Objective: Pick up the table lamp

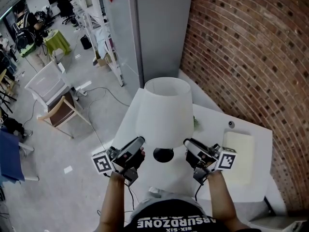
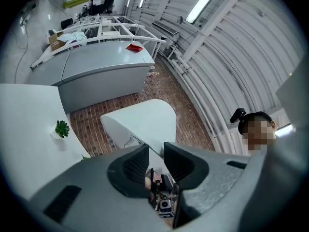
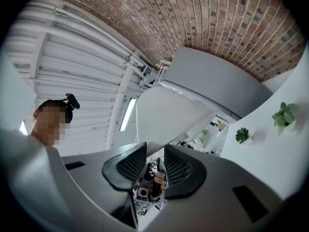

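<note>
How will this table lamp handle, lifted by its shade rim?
Likely light but wobbly: the left gripper and right gripper pinch only the thin shade rim of the table lamp, which may flex or slip. Its dark base hangs below, so it could swing.

left tongs and right tongs pinching lampshade, forearms forward

The table lamp has a plain white cone-shaped shade, narrower at its open top. A small dark round base shows below the shade's wide lower rim. The lamp is upright above the white tabletop, its lower rim pinched on opposite sides by the left hand-held gripper and the right hand-held gripper.
</note>
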{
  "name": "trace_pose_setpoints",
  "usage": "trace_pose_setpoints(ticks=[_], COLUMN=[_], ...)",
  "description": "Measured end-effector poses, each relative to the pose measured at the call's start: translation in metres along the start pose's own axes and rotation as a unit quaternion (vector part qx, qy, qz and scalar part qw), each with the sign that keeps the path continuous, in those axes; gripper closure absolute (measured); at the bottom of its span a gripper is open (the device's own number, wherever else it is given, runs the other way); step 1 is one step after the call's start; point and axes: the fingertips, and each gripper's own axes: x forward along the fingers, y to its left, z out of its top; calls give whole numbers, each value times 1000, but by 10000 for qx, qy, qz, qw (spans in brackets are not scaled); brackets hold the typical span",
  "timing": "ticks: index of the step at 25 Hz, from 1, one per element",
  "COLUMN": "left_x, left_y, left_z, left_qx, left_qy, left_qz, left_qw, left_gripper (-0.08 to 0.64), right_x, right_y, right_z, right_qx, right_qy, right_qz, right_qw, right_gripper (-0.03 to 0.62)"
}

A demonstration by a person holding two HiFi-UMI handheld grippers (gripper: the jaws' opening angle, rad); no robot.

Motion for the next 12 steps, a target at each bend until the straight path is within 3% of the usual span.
trace_pose_setpoints(ticks=[12], left_x=[1], left_y=[-23], left_z=[8], left_qx=[289], left_qy=[47], left_qz=[-273], left_qw=[9992], left_gripper=[462], right_x=[2], right_y=[16], right_z=[1], right_qx=[-348], right_qy=[162], right_qz=[112], right_qw=[9992], right_gripper=[479])
